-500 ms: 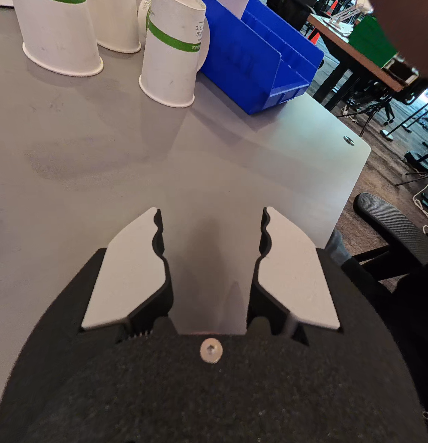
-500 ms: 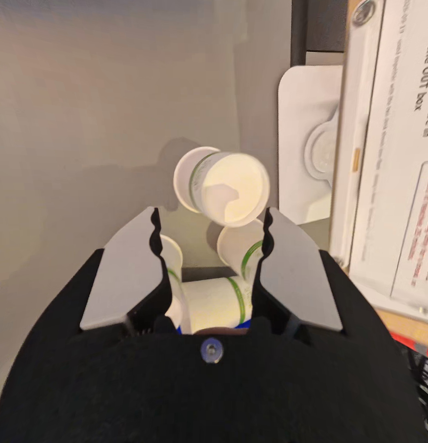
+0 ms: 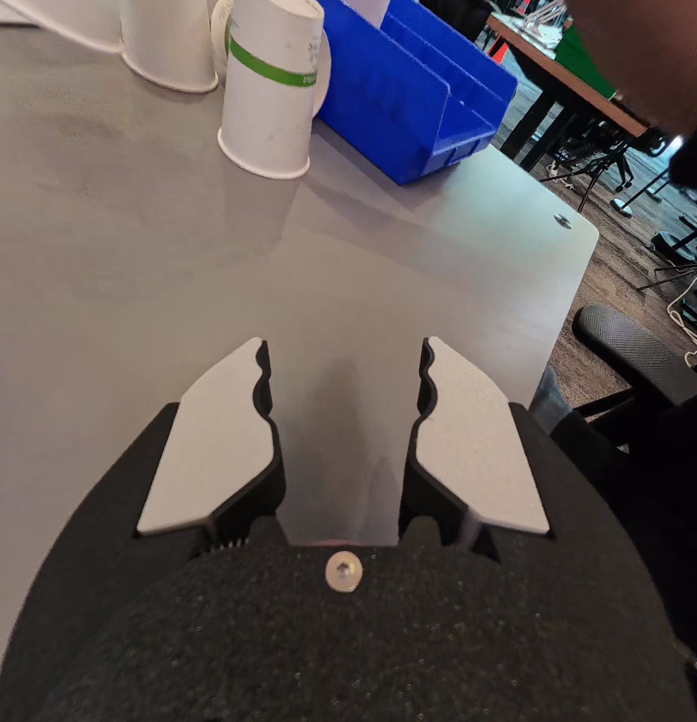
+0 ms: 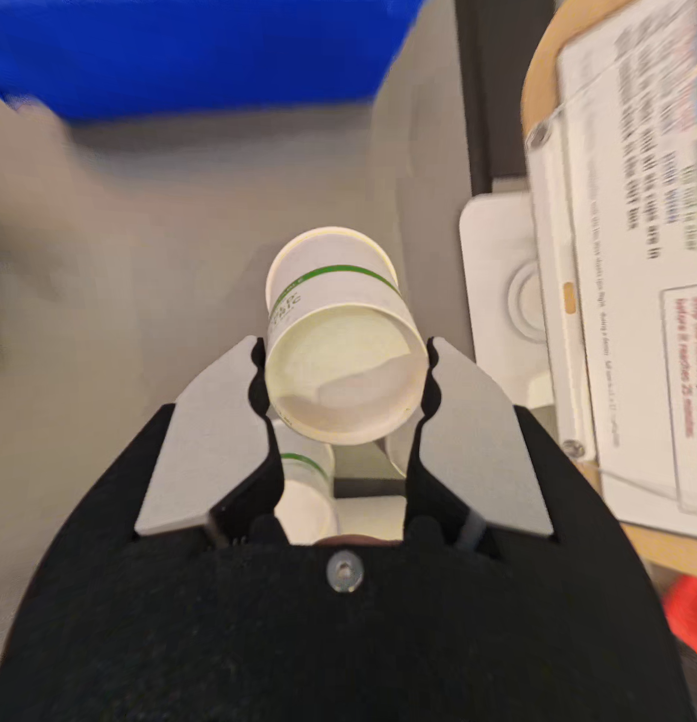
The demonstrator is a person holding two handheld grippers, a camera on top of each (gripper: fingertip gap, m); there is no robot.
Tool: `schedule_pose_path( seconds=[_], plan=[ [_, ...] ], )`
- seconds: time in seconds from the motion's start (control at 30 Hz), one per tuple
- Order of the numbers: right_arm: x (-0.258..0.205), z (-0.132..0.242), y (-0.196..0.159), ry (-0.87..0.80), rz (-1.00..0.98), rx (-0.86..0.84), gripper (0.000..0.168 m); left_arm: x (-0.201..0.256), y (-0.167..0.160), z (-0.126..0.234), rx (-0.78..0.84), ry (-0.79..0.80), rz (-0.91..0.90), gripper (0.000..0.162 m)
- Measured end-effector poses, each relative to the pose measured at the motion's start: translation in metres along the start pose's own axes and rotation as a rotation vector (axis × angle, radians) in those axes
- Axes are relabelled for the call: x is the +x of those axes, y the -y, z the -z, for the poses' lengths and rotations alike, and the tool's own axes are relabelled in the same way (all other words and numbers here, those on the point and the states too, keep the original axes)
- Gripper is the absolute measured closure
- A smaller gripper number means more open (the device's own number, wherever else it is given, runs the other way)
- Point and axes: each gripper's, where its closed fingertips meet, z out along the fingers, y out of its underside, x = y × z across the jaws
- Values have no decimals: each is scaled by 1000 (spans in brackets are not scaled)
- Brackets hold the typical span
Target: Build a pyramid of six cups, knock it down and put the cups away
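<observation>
The right tongs pinch a white paper cup with a green band near its closed bottom end, one jaw on each side. The cup is upside down, its rim facing away, probably so that it can be set down as a block of the pyramid. Below it, between the jaws, more white paper cups show, though I cannot tell how they stand. Beyond are the grey counter, a blurred blue plastic bin and, at the right, a clear stand with printed sheets.

The left tongs are spread and hold nothing; they hang low over the grey counter, I think waiting for their turn. Farther off, an upside-down white paper cup with a green band stands just beside the blue plastic bin, with other white cups behind it.

Compared with half a second ago, the right tongs have closed on the cup, which was then apart from the jaws and tilted. The blue bin has entered the right wrist view. The left tongs have come a little nearer to the cups.
</observation>
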Motion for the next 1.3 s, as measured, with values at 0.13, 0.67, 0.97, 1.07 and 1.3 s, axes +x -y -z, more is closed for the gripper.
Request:
schedule_pose_path(
  seconds=[0.13,0.67,0.97,1.07,1.3],
  plan=[
    [-55,64,20,38,-115,404,92,-18,43,5,73,-9,-38,94],
    [-181,101,-12,136,-397,1041,92,52,141,16,159,-526,-151,159],
    [-186,97,-54,160,-365,800,79,54,116,21,78,-567,-239,162],
    [-185,113,-47,231,-341,704,73,56,113,24,63,-579,-267,162],
    [-190,99,-23,511,-237,228,65,64,95,13,-12,-540,-381,162]
  ],
)
